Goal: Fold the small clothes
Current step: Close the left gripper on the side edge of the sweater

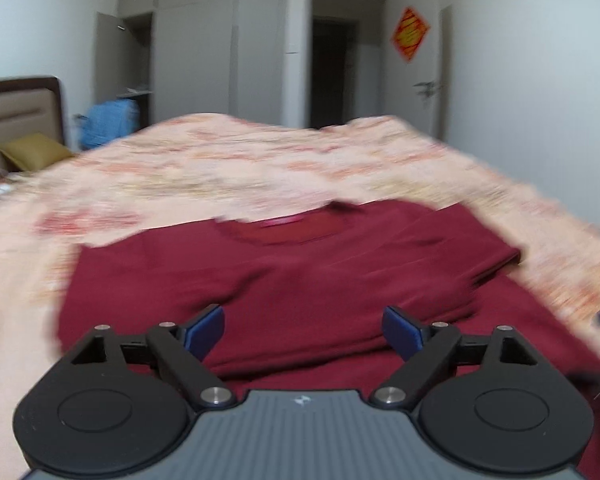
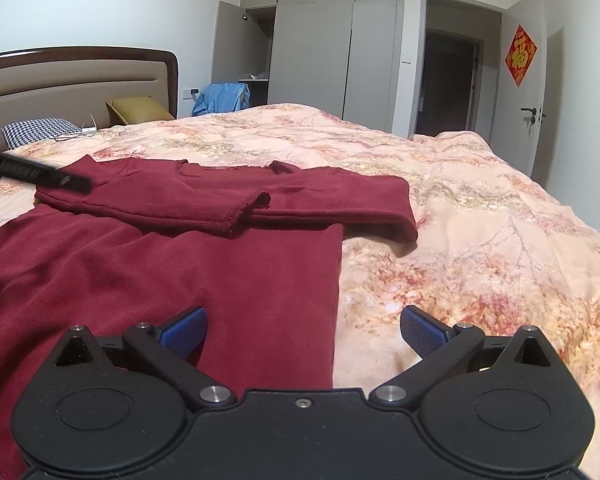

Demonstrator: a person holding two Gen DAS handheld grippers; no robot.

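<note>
Sweater (image 2: 160,264) lies sleeves-folded on the bed (image 2: 460,208); both grippers, left (image 1: 303,330) and right (image 2: 304,330), gape empty, hem-lift probably next.

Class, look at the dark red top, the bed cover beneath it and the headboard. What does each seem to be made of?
Dark red top: probably soft knit or fleece; matte, fuzzy nap, raw-looking sleeve edge.
Bed cover: likely printed woven cloth, padded; floral pattern, soft puffy creases.
Headboard: apparently glossy dark wood frame around smooth beige padding, perhaps leatherette; the frame shines.
</note>
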